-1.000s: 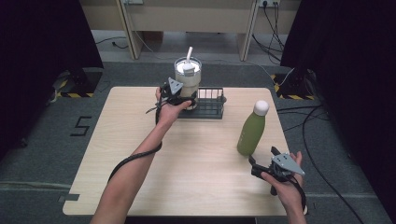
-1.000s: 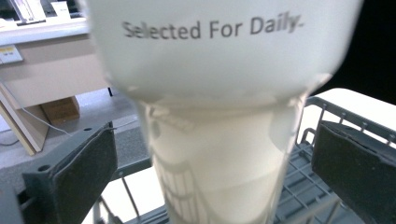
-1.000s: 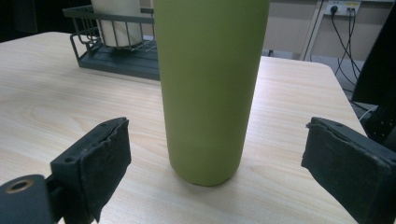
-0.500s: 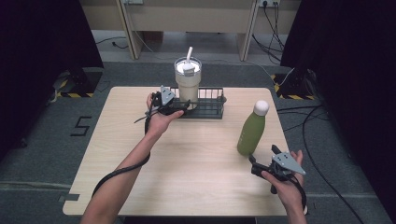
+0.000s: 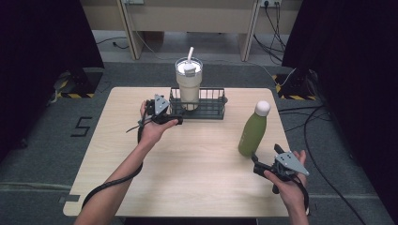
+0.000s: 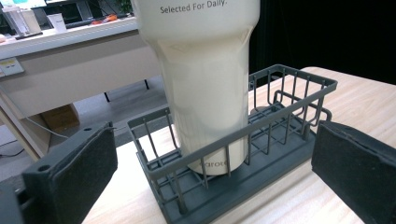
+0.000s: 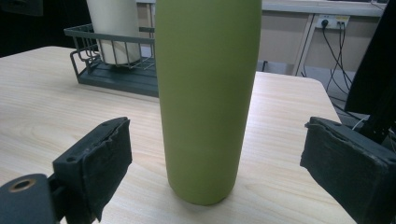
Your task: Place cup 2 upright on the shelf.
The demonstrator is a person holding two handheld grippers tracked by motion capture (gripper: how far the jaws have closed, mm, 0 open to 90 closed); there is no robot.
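Bottle (image 5: 253, 132) stands upright on the desk (image 5: 197, 154), right claw (image 5: 266, 165) gaping just behind it, so best to go in level and clamp mid-body; left claw (image 5: 170, 118) hangs released beside the basket (image 5: 211, 108) with the tumbler (image 5: 188, 83)

Even overhead light falls on the table (image 5: 197, 159), with soft shadows. Dark curtains flank the left and right sides. The gripper views are sharp, though near jaws blur slightly.

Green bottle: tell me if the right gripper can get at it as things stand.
Probably yes. The green bottle stands upright on bare table, apart from the wire basket, and the right gripper faces it with fingers spread wider than its body.
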